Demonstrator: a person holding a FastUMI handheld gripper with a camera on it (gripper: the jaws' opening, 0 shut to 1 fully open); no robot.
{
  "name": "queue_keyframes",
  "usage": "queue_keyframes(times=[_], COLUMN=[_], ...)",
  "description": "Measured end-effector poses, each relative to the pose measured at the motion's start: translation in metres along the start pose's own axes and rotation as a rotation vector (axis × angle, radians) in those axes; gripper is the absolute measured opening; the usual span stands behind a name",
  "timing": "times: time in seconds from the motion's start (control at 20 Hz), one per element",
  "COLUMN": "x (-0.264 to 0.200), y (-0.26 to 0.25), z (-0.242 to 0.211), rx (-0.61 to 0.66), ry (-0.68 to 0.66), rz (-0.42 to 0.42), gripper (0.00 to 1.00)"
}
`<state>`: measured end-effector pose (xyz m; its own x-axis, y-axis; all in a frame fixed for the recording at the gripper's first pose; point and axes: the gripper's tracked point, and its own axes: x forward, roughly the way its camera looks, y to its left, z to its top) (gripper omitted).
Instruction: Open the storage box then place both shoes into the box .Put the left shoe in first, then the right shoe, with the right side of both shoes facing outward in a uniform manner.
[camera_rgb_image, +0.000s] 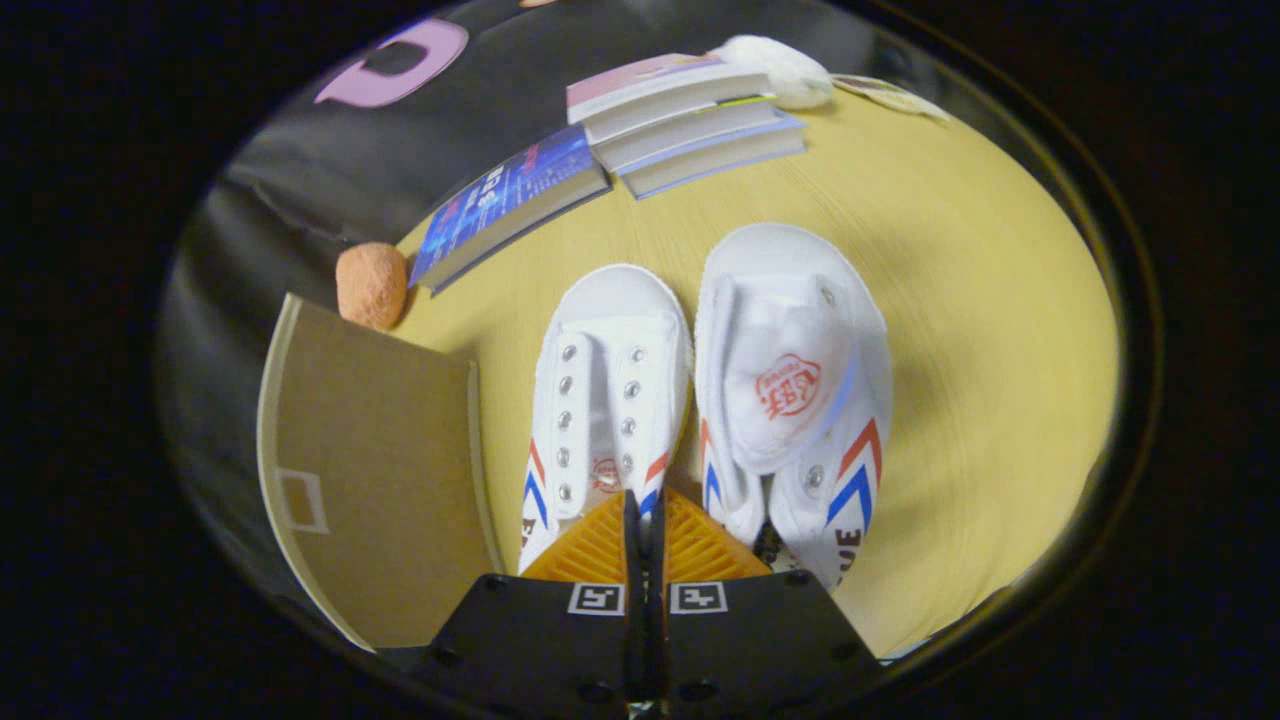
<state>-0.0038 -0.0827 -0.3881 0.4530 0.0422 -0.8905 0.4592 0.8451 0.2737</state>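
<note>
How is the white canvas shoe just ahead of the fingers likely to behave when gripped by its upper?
The left canvas shoe looks soft-sided, so its unlaced upper will probably fold under pinch. Its flat sole should keep it from rolling, though it may tip against the right canvas shoe beside it. The hand-held gripper is shut, holding nothing.

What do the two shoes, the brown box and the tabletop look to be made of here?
Shoes: white canvas-like cloth, matte, with metal eyelets and printed stripes. Box: plain brown cardboard, dull, with a pale cut edge. Table: light wood or wood-look laminate, faint grain, slight sheen. The claw is shut, its tips over the left shoe's heel, gripping nothing I can make out.
</note>
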Motion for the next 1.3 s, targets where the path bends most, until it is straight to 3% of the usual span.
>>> queue_keyframes(times=[0.15, 0.45, 0.95, 1.3], x=[-0.005, -0.011, -0.062, -0.122], y=[0.002, 0.023, 0.059, 0.134], z=[0.001, 0.001, 0.015, 0.036], rx=[0.064, 0.365, 0.433, 0.298], ry=[0.01, 0.073, 0.061, 0.001], rz=[0.059, 0.253, 0.465, 0.599], gripper=[0.02, 0.02, 0.02, 0.02])
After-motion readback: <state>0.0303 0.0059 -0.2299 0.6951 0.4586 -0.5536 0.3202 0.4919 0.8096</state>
